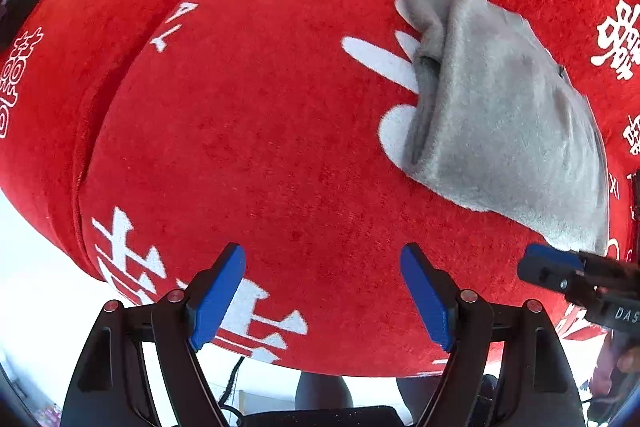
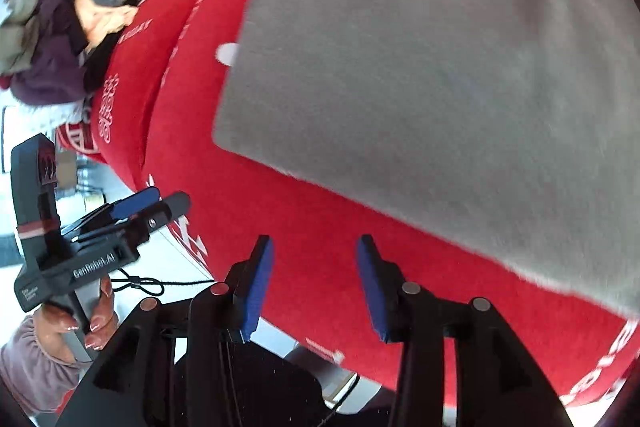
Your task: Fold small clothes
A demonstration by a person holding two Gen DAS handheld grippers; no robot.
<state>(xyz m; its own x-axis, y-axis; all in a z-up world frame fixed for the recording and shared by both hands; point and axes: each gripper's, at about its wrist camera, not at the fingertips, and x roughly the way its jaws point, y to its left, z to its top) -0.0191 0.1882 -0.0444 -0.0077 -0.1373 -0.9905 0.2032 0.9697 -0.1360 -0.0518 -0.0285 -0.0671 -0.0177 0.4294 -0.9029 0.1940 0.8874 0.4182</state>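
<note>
The left tongs (image 1: 323,297) hang spread wide and empty over the bare red tabletop (image 1: 248,131), pointing straight down. To their right, well beyond their tips, lies the grey cloth (image 1: 508,131), fleecy, partly folded with a rumpled left edge. The right tongs (image 2: 316,283) are released too, nothing between the pads, with the cloth's near edge just ahead. It looks soft, light and limp; a corner along that near edge seems the best place to pinch.

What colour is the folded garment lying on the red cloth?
Plain grey, with a soft fleecy look. The folded garment shows best in the left wrist view.
</note>
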